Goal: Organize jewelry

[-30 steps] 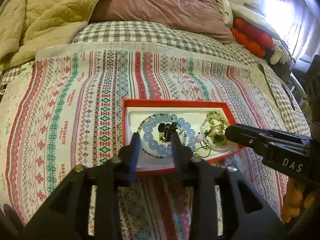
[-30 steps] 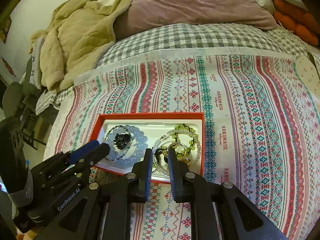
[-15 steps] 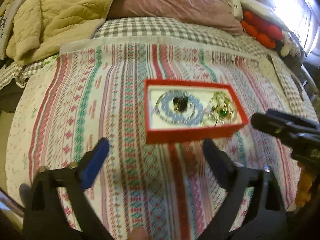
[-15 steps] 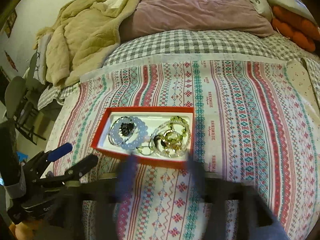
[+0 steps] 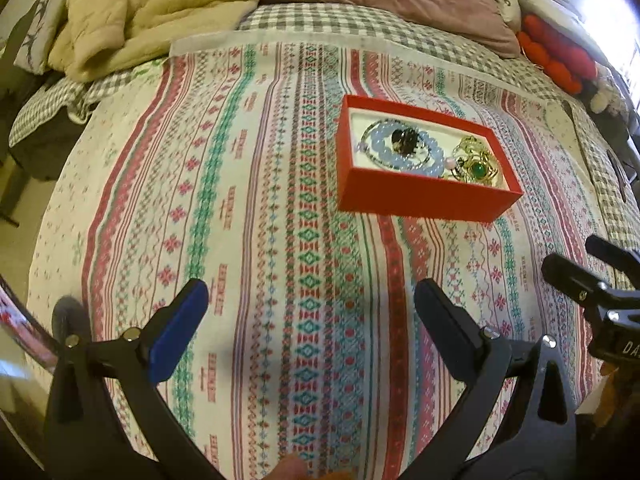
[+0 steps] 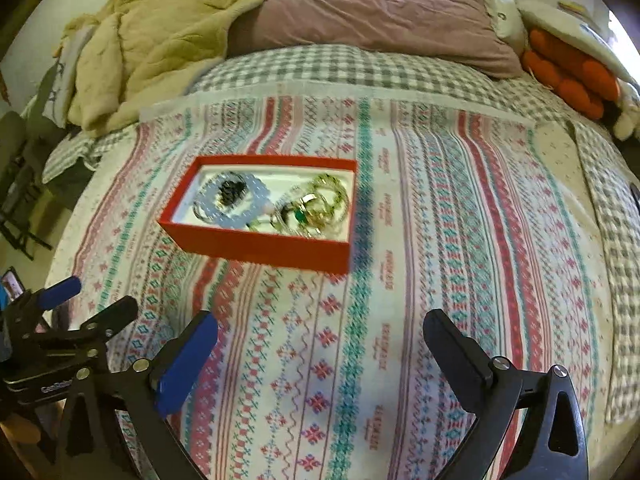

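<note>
Both tools, left tool [image 5: 308, 300] and right tool [image 6: 320, 330], hang spread and empty. At 1 o'clock, I'd judge the red box [image 5: 424, 192] light and stiff; grip its walls, not the slippery beads [image 5: 400, 156].

The near wall of the red box [image 5: 424, 192] hid the front of the jewelry inside it. In the right wrist view the tangled gold pieces [image 6: 316, 210] were blurred past telling apart. The right gripper [image 5: 588, 264] was cut off by the frame's right edge.
</note>
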`<state>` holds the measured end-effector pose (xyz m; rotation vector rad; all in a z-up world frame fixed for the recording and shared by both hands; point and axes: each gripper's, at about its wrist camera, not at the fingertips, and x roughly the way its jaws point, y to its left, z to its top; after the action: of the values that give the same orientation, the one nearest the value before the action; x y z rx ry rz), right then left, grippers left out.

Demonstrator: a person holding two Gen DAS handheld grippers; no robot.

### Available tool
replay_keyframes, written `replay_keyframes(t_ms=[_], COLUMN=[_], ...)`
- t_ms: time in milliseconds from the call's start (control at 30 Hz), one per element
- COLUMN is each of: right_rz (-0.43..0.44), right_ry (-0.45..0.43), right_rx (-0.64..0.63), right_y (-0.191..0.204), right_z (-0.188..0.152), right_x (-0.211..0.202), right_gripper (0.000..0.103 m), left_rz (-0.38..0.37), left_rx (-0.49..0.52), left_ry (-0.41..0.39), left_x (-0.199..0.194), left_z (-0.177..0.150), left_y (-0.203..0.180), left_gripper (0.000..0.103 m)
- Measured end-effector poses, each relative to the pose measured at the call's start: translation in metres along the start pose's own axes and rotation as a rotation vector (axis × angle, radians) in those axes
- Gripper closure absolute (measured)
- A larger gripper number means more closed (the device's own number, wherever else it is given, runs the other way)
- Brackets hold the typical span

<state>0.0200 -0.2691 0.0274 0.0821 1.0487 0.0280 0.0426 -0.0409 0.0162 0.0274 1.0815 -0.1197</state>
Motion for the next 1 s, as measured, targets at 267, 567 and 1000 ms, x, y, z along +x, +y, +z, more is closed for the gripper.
replay_keyframes(t_ms=[267,567,1000], right_rz=[-0.025,-0.05,-0.057], right_ry=[0.044,0.035,0.038], right_rx=[-0.015,-0.019,-0.013], right_y=[0.01,0.011,0.008], right_z=[-0.009,-0.005,-0.006], right_x=[0.009,0.011,0.012], right_gripper=[0.0,0.0,0.0], left_rz=[-0.001,0.009,0.017], left_rx=[-0.015,-0.002,0.013], left_ry=[0.013,0.005,-0.002], left_x=[0.0,0.001,0.002], left_z=[-0.005,-0.005,-0.007], left_y=[0.0,-0.006,-0.01], left_gripper=[0.001,0.001,0.001])
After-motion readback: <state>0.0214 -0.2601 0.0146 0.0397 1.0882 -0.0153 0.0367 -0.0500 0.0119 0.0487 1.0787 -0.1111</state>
